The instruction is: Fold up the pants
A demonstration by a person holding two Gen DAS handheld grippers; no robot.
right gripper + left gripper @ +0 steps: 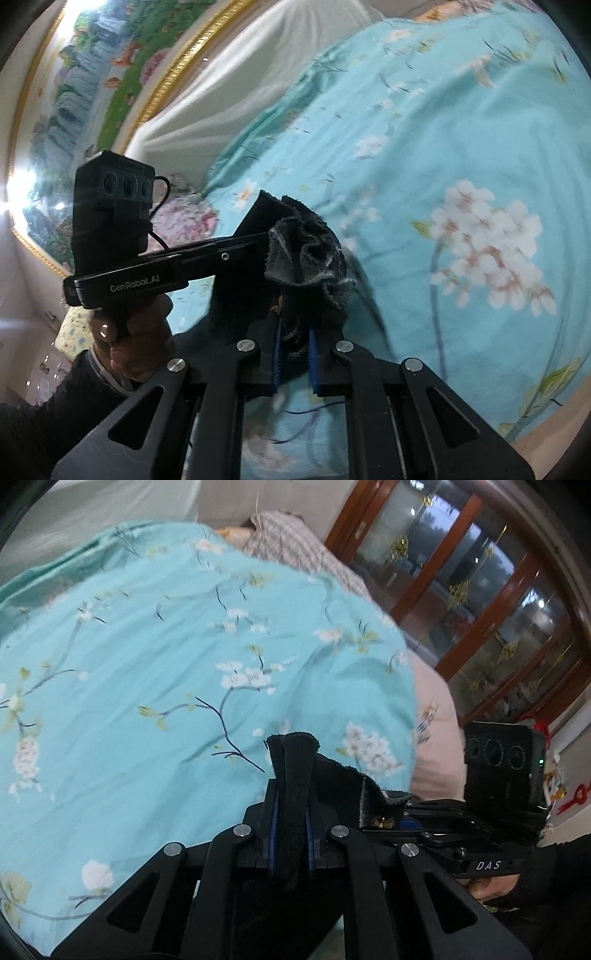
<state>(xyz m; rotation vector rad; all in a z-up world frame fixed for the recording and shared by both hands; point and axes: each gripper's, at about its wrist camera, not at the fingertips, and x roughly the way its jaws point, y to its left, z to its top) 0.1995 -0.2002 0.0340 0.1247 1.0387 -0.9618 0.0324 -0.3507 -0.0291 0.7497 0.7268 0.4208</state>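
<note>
Pants [291,775]: one pair, dark, soft knit, held up off the bed over the turquoise floral quilt [147,664]. Left claw [291,834] is clamped narrow on a flat folded band of the cloth; in its own view the fabric stands up between the blue pads toward 12 o'clock. Right claw [295,354] is likewise nipped on a bunched, frayed edge of the same garment, which ruffles out above the pads. Each view shows the other claw at the cloth: right one at 3 o'clock, left one at 9 o'clock.

Handling judgement: light, limp, no stiffness; it will sag between grips and should not slip from ribbed pads. Best held at hem or waistband corners, pulled taut.

Count: two claws, one quilt, one framed landscape painting [74,110].
</note>
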